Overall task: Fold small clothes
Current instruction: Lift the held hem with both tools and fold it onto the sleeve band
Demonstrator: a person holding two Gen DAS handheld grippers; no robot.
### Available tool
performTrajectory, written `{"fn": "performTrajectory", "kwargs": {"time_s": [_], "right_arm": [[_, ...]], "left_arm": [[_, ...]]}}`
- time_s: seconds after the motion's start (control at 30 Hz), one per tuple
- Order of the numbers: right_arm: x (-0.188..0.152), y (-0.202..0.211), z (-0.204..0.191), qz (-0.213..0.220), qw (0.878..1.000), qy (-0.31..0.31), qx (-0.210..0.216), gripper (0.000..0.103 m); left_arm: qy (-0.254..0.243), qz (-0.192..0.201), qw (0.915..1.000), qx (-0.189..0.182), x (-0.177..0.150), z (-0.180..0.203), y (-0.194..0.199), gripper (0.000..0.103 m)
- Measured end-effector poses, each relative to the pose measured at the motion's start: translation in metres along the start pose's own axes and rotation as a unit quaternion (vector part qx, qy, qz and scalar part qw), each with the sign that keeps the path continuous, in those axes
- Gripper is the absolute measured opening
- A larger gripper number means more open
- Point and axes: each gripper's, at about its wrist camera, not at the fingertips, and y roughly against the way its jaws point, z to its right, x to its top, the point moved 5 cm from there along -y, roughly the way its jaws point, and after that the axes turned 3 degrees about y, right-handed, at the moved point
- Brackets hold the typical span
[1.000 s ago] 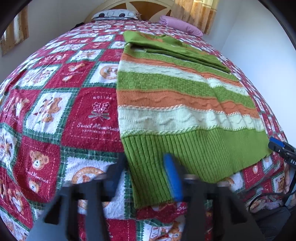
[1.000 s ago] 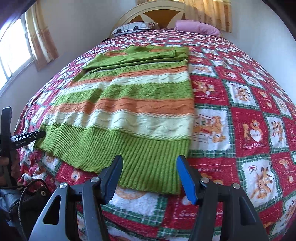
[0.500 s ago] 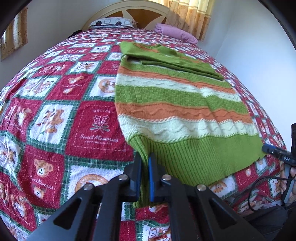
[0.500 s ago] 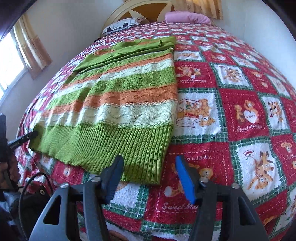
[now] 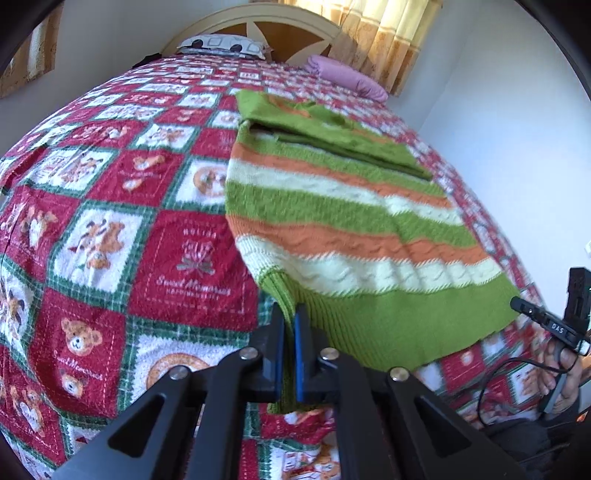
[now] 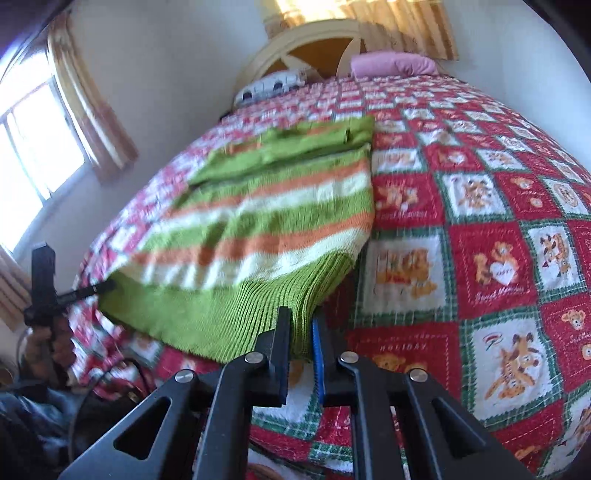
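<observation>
Green ribbed knit, the hem band of a striped sweater [image 5: 343,221], sits pinched in both tools. The sweater, banded in green, orange and cream, lies flat on the bed's quilt [image 5: 110,236], a red, white and green patchwork with teddy-bear squares.

Left hand-held gripper [image 5: 290,325]: jaws closed tight on one hem corner; the rib bunches into a ridge just ahead of the tips, and a scrap of hem hangs below them. The rest of the sweater spreads ahead and to the right of it.

Right hand-held gripper [image 6: 301,325]: jaws closing, pads already pressing the other hem corner, with a thick fold of rib gathered between black finger and blue pad. The sweater runs ahead and to the left of it.

Hem edge sags between the two corners. Far end of the sweater carries folded green layers, probably sleeves, well ahead of both tools.

Beyond: pink pillow [image 6: 393,64], patterned pillow [image 5: 221,46], arched headboard [image 5: 295,29], curtains [image 5: 384,40]. From the right wrist view, a bright window [image 6: 33,147] off to the left.
</observation>
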Motion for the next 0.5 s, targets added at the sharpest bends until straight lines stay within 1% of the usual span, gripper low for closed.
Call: {"fn": "performTrajectory", "kwargs": {"time_s": [0.07, 0.2, 0.33, 0.43, 0.5], "right_arm": [[0.007, 0.003, -0.001, 0.012, 1.0, -0.006, 0.005, 0.009], [0.021, 0.007, -0.006, 0.032, 0.999, -0.012, 0.019, 0.009], [0.038, 0.014, -0.009, 0.055, 0.998, -0.009, 0.019, 0.009], [0.055, 0.02, -0.008, 0.073, 0.997, -0.011, 0.022, 0.009], [0.067, 0.023, -0.007, 0.086, 0.996, -0.011, 0.021, 0.009]], "left_arm": [[0.003, 0.006, 0.9999, -0.01, 0.007, 0.001, 0.005, 0.005], [-0.01, 0.02, 0.9995, -0.021, 0.019, 0.009, 0.012, 0.005], [-0.018, 0.03, 0.999, -0.028, 0.034, 0.015, 0.012, 0.005], [-0.01, 0.036, 0.9987, -0.035, 0.048, 0.015, 0.014, 0.005], [-0.009, 0.047, 0.9981, -0.039, 0.06, 0.017, 0.018, 0.005]]}}
